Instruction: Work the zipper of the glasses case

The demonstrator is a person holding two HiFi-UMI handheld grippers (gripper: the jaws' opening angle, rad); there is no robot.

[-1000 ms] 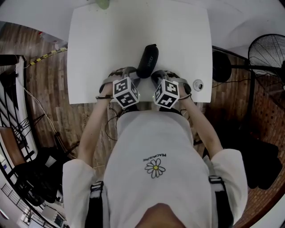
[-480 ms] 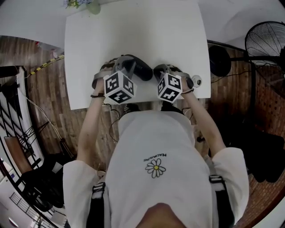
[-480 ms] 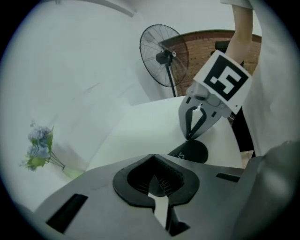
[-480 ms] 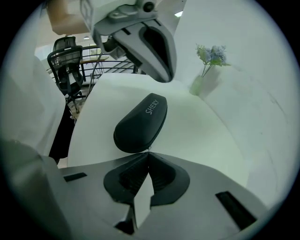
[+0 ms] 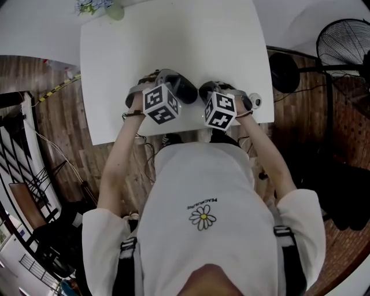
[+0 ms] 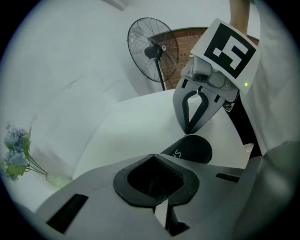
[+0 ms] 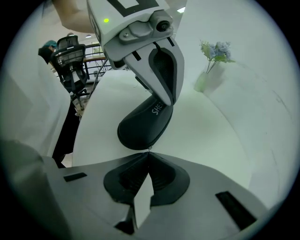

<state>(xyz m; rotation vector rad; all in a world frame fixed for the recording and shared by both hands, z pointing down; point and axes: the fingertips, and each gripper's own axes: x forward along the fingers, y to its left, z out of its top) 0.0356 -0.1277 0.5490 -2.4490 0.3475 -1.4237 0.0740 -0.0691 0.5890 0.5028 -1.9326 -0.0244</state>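
A black glasses case (image 5: 186,89) hangs crosswise between my two grippers over the front of the white table (image 5: 173,40). My left gripper (image 5: 175,88) is shut on one end of it; in the right gripper view its fingers (image 7: 165,77) cover the far end of the case (image 7: 143,124). My right gripper (image 7: 147,152) is shut, and a small metal zipper pull (image 7: 149,148) sits pinched at its tips on the near end. In the left gripper view the case (image 6: 190,150) runs from my shut left gripper (image 6: 154,156) to the right gripper (image 6: 190,132).
A small vase of blue flowers (image 5: 101,7) stands at the table's far left corner. A floor fan (image 5: 341,43) stands to the right of the table. A small round object (image 5: 256,102) lies at the table's right front edge. The person's torso is close behind the grippers.
The case lay lengthwise on the table between the grippers; now it is turned crosswise between them. The left gripper has closed on its end.
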